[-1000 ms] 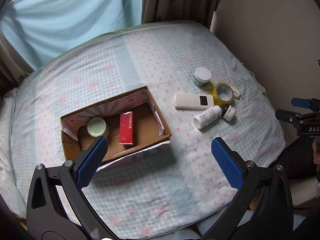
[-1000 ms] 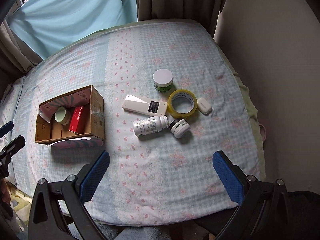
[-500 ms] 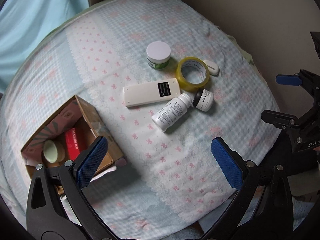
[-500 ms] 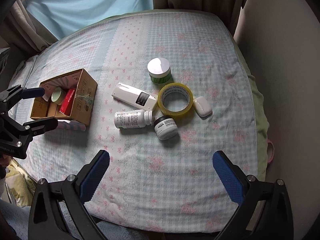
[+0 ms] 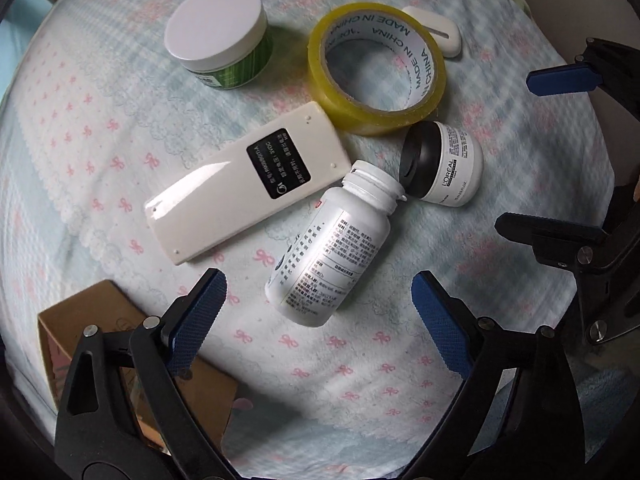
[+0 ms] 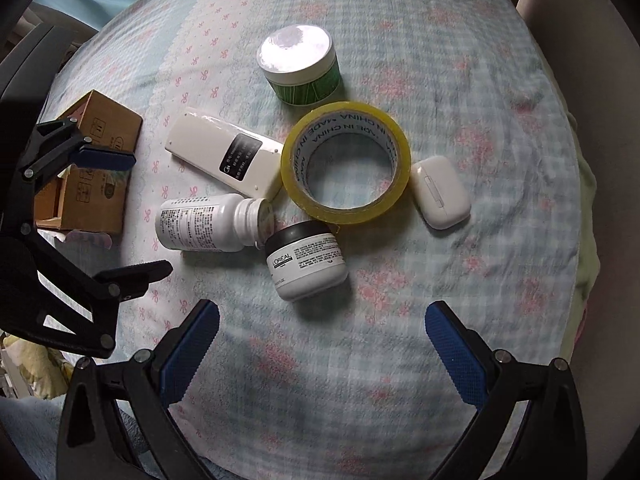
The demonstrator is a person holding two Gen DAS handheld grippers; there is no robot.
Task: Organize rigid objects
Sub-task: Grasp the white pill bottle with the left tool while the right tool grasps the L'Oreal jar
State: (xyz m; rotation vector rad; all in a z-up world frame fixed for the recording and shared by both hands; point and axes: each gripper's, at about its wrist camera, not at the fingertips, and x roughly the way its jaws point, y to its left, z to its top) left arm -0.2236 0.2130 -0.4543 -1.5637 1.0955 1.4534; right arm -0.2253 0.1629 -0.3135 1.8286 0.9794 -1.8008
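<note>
A cluster of objects lies on the bed: a white pill bottle (image 5: 332, 248) on its side, a white remote (image 5: 244, 200), a yellow tape roll (image 5: 376, 68), a green jar with a white lid (image 5: 220, 46), a small L'Oreal jar (image 5: 444, 164) and a white earbud case (image 6: 440, 190). My left gripper (image 5: 320, 316) is open and empty, just short of the pill bottle (image 6: 208, 222). My right gripper (image 6: 320, 348) is open and empty, just short of the L'Oreal jar (image 6: 306, 260). A cardboard box (image 6: 96, 168) stands to the left.
The bed has a pale blue checked cover with pink bows (image 6: 460, 80). The box corner (image 5: 100, 320) sits right by my left gripper's left finger. A wall (image 6: 600, 20) runs along the bed's right side. The cover drops off at the near edge.
Both grippers have moved forward and down toward the cluster, which now fills both views. The box has slid to the left edge. Both stay open.
</note>
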